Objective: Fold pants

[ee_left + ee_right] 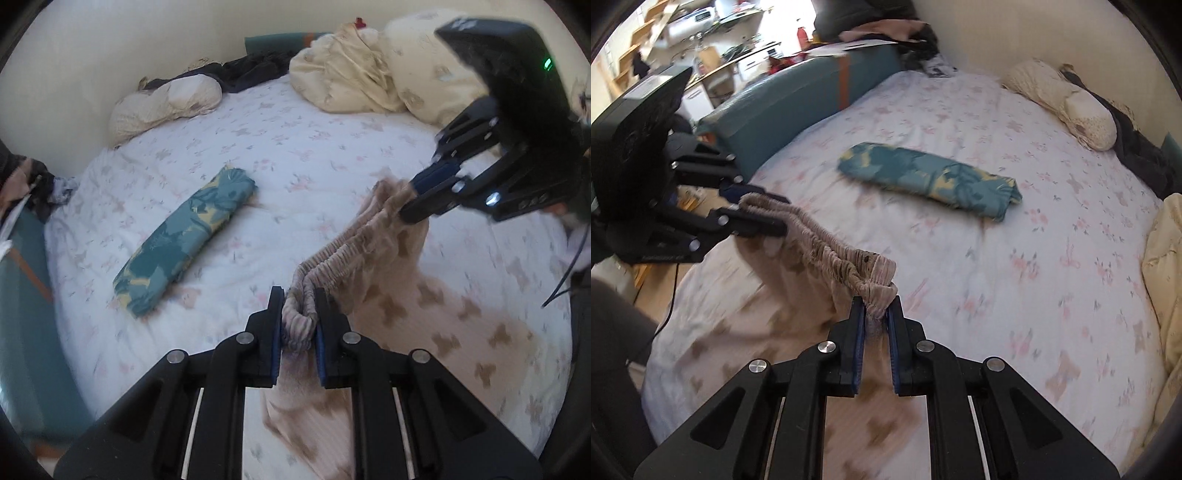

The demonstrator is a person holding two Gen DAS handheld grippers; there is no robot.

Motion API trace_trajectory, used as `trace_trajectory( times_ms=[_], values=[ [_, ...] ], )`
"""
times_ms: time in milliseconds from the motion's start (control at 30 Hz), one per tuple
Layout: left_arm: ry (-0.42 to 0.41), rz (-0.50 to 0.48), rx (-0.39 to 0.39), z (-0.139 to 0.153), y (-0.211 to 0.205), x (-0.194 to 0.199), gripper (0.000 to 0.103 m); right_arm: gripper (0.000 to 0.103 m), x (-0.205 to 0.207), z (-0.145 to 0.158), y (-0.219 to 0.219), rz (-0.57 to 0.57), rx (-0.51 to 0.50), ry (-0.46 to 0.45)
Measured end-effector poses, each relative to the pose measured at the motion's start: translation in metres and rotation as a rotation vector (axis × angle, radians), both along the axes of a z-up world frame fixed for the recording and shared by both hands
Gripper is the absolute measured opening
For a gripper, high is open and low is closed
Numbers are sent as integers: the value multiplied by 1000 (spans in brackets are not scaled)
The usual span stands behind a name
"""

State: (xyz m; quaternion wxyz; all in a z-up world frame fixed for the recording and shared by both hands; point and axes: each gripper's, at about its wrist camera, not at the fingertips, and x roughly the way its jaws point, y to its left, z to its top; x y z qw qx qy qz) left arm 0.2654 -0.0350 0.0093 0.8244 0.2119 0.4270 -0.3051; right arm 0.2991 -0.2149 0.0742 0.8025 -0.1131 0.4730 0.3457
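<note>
Bed (332, 155): the floral sheet carries everything; a folded teal and yellow cloth (184, 240) lies well apart from the work, near the middle.
Pants (424, 302): pink, with a brown bear print; the legs trail down onto the sheet, and the elastic waistband (354, 236) hangs in the air between the two grippers.
Step in hand: as I judge it, lifting the pants by the waistband to let them hang straight before the fold.
How to do it well: keep both ends at the same height and the band lightly stretched, so the legs fall one upon the other without a twist; then lay them flat on free sheet, away from the folded cloth.
Left gripper (299, 306): jaws nearly closed, clamped on one bunched end of the waistband.
Right gripper (877, 310): jaws nearly closed, pinching the other end.
</note>
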Motion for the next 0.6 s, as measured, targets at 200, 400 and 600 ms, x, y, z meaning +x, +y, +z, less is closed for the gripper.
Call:
trace_trajectory(
  times_ms=[200,400,600],
  values=[
    [81,21,30,-9,-1,-88,12,0,-95,1,-5,-18,2,5],
    [109,-9,107,-50,-10,-158,12,0,-156,-31,-18,-109,56,105],
    [163,-111,241,-105,-23,-227,12,5,-186,-72,-40,-313,140,281]
  ],
)
